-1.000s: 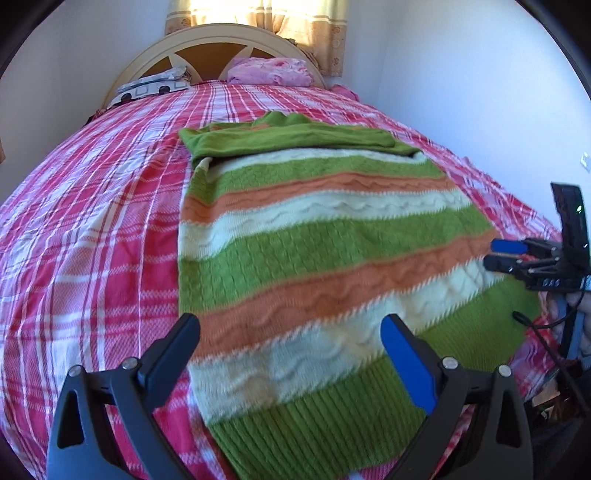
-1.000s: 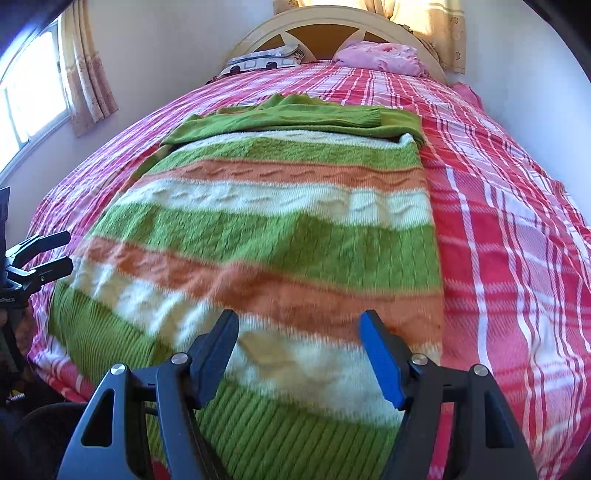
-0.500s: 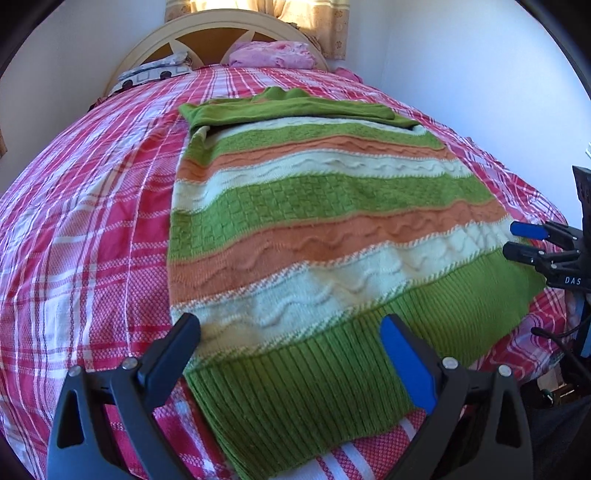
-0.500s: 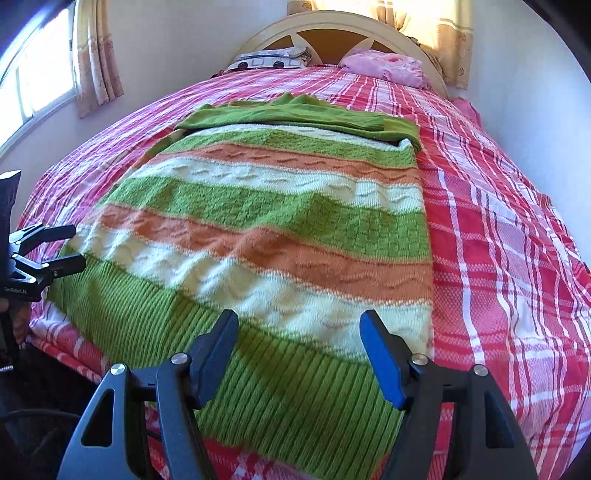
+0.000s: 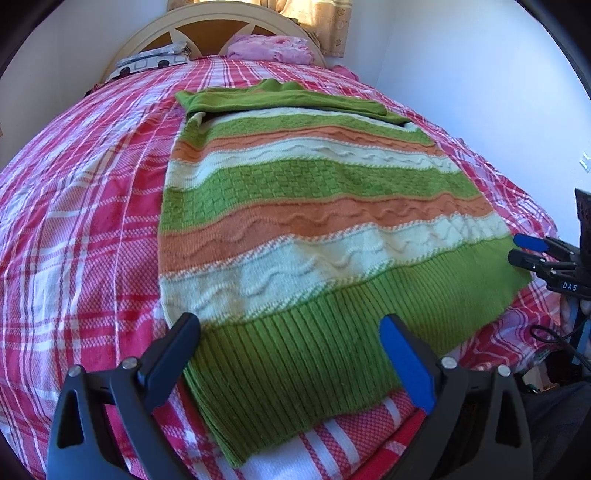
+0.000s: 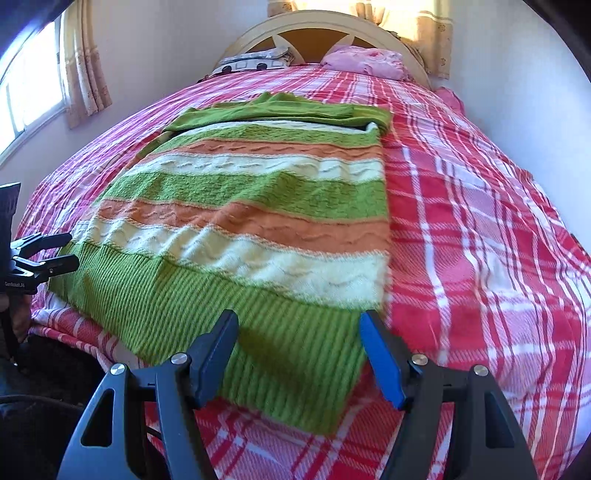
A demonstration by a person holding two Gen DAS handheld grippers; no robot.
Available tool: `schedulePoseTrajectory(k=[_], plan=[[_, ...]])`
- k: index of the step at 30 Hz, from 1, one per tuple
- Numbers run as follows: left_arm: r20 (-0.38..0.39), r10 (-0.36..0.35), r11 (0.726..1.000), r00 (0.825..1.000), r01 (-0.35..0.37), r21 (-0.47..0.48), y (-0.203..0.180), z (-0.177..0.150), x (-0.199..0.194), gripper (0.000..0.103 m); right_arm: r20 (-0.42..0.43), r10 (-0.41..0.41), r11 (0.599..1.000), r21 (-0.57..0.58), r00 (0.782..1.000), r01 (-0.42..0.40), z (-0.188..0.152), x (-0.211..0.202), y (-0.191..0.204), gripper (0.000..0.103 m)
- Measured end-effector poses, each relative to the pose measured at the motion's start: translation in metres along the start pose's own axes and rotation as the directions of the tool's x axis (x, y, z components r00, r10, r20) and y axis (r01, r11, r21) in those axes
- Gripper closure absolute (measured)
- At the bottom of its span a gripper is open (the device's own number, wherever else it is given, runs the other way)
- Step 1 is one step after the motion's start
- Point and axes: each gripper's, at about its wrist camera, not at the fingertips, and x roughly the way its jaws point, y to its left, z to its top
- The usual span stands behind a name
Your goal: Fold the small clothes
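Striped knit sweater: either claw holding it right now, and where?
Nothing is held. The left claw and right claw both stand open above the green ribbed hem of the green, orange and cream striped knit sweater.

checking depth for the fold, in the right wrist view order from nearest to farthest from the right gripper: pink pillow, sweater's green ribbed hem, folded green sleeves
1. Green ribbed hem, just beyond the right gripper, at the bed's near edge.
2. Folded green sleeves, across the sweater's far end, mid-bed.
3. Pink pillow, against the headboard, right of centre.
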Motion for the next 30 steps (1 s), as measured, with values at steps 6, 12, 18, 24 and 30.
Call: schedulePoseTrajectory(k=[6, 12, 18, 24, 30], plan=[[0.007, -0.043, 0.999, 0.999, 0.043, -0.031, 0.004, -0.003, -0.007, 0.017, 0.004, -0.015, 0.999, 0.047, 1.0, 0.014, -0.013, -0.01, -0.017, 0.034], [-0.002, -0.065, 0.997, 0.998, 0.065, -0.041, 0.002, -0.007, -0.011, 0.02, 0.024, 0.022, 0.996, 0.091, 0.999, -0.025, -0.021, -0.015, -0.026, 0.034], [-0.001, -0.04, 0.998, 0.999, 0.04, -0.053, 0.009, -0.01, -0.013, 0.036, 0.036, 0.069, 0.995, 0.076, 0.997, -0.072, -0.021, -0.012, -0.015, 0.034], [0.005, 0.004, 0.995, 1.0, -0.003, -0.099, 0.021, -0.014, -0.019, 0.049, 0.033, 0.097, 0.992, 0.074, 0.995, -0.099, -0.022, -0.013, -0.013, 0.036], [0.003, 0.026, 0.992, 1.0, -0.025, -0.121, 0.027, -0.018, -0.024, 0.049, 0.034, 0.098, 0.993, 0.068, 0.995, -0.1, -0.023, -0.013, -0.01, 0.037]])
